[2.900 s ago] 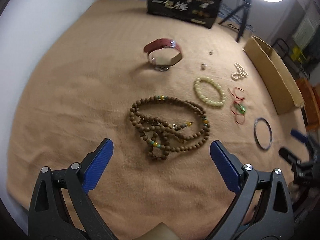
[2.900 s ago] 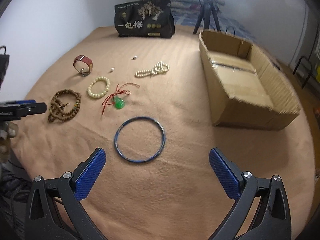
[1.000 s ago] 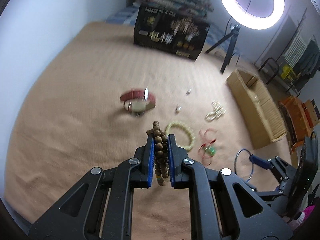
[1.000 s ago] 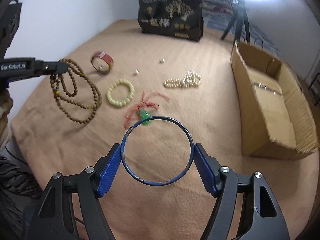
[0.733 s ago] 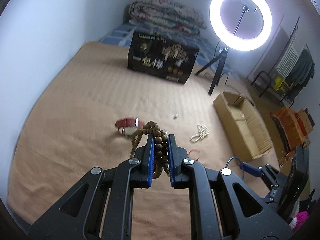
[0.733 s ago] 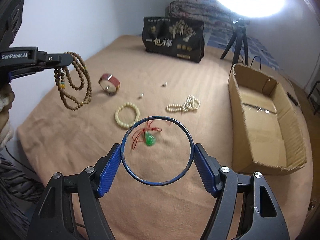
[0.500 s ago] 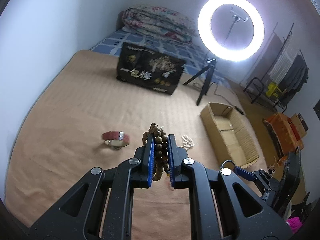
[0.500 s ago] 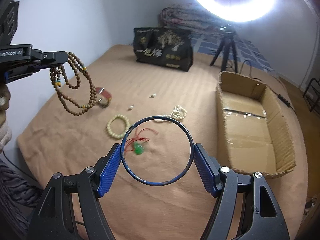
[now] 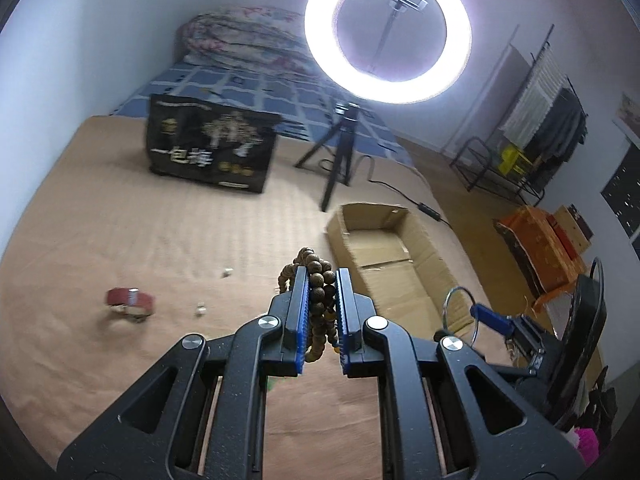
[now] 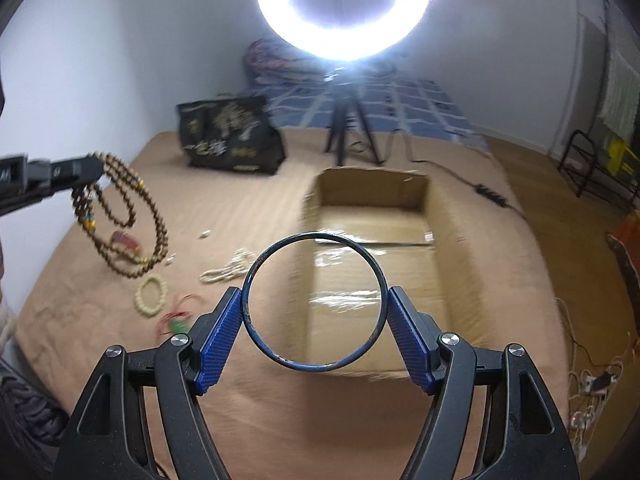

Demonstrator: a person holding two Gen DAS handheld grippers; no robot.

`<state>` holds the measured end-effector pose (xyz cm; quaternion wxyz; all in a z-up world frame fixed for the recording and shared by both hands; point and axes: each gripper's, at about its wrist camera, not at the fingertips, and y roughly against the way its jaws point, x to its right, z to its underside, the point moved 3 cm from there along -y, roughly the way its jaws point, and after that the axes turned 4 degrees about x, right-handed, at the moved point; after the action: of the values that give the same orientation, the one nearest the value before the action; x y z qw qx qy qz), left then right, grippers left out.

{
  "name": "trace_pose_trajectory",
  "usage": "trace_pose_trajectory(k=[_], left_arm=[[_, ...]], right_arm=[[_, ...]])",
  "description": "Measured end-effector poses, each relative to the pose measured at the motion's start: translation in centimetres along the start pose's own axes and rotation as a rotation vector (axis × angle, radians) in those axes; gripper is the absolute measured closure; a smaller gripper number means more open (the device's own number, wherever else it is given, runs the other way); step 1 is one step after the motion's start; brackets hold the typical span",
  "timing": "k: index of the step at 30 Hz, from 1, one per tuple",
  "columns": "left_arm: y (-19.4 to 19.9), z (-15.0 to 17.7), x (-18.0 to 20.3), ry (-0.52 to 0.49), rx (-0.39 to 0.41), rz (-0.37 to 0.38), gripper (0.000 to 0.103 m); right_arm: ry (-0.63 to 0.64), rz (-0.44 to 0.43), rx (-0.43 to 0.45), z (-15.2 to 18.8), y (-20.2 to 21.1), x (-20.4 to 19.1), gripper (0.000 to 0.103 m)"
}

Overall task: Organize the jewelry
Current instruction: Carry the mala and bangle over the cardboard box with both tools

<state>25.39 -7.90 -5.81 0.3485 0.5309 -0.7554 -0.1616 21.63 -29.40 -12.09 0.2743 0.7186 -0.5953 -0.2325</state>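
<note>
My left gripper (image 9: 322, 312) is shut on a brown wooden bead necklace (image 9: 318, 284), held high above the tan blanket; the necklace also hangs at left in the right wrist view (image 10: 128, 216). My right gripper (image 10: 314, 334) is shut on a dark blue bangle (image 10: 256, 268), held in the air before the open cardboard box (image 10: 440, 264), which also shows in the left wrist view (image 9: 400, 276). On the blanket lie a red watch (image 9: 130, 300), a cream bead bracelet (image 10: 150, 294), a pearl string (image 10: 226, 270) and a green pendant on red cord (image 10: 176, 320).
A black printed bag (image 9: 210, 148) stands at the back of the blanket. A ring light on a tripod (image 9: 386, 32) stands behind the box. Two small loose beads (image 9: 200, 311) lie near the watch. A cable (image 10: 480, 188) runs past the box.
Both grippers have risen and swung right toward the cardboard box, still holding the necklace and the bangle. The box now fills the middle of the right wrist view.
</note>
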Motion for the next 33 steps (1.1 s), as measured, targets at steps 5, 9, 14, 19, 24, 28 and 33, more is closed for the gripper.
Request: trace_pose_trajectory(k=[5, 9, 14, 19, 24, 28, 33], left_arm=[[-1.9, -0.1, 3.3, -0.026, -0.019, 0.045, 0.093], [-3.5, -0.2, 5.7, -0.037, -0.036, 0.082, 0.093], [-5.6, -0.1, 8.1, -0.037, -0.064, 0.125, 0.093], [-7.2, 0.3, 10.1, -0.046, -0.088, 0.155, 0.093], [-8.5, 0.4, 11.3, -0.046, -0.096, 0.172, 0.093], [-9.7, 0.5, 12.2, -0.059, -0.104, 0.17, 0.093], [-11.7, 1.1, 12.1, -0.069, -0.135, 0.152, 0.093]], right_arm=[[-0.014, 0.053, -0.002, -0.7, 0.0, 3.6, 0.031], [-0.038, 0.064, -0.026, -0.5, -0.8, 5.9, 0.031], [-0.042, 0.078, -0.063, -0.2, -2.0, 7.5, 0.031], [-0.05, 0.08, -0.09, 0.3, -3.2, 8.4, 0.031], [-0.048, 0.084, -0.109, 0.7, -3.9, 8.7, 0.031], [-0.056, 0.09, -0.115, 0.9, -4.1, 9.1, 0.031], [-0.087, 0.081, -0.117, 1.0, -4.6, 10.0, 0.031]])
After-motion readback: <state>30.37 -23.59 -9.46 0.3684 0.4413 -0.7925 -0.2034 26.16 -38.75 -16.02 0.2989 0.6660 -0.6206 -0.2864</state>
